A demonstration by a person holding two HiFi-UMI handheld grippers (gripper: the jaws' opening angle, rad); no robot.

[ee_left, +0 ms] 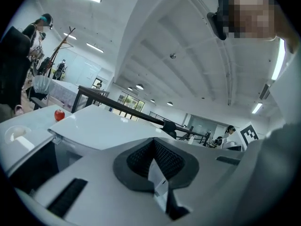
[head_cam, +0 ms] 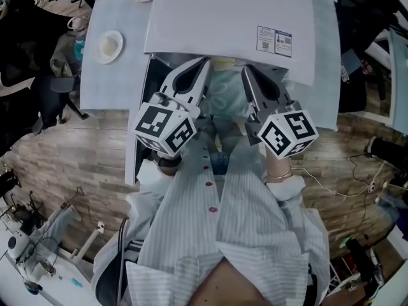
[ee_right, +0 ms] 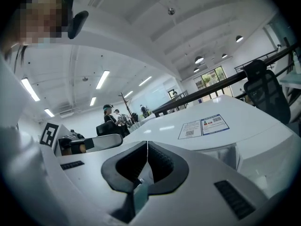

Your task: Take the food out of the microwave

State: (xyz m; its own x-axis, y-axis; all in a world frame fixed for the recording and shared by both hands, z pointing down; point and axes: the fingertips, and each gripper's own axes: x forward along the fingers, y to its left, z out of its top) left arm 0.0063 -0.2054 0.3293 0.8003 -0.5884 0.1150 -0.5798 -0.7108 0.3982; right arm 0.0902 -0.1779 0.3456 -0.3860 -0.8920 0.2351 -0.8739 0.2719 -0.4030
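The person is holding both tools side by side at the front of the white microwave (head_cam: 229, 24), which is standing on a light surface (head_cam: 108, 85). The left tool (head_cam: 203, 62) is fully closed, its ribbed pads meeting with nothing gripped between them. The right tool (head_cam: 246, 70) is likewise pinched shut and appears to be carrying nothing. The tips of both are pointing in under the microwave's top front edge.

The door (head_cam: 135, 139) is looking already swung out to the left, so the opening step seems done. Between the two tools a pale greenish shape (head_cam: 223, 94) is showing in the cavity. It is probably the food or its cover, but it is too blurred to name, and it is sitting inside, not yet touched.

What is remaining, by this reading, is nearly everything: spreading a tool, gripping the food, drawing it out and setting it down. A small white dish (head_cam: 109, 45) and a red round fruit (ee_left: 59, 115) are lying on the surface beside the microwave.
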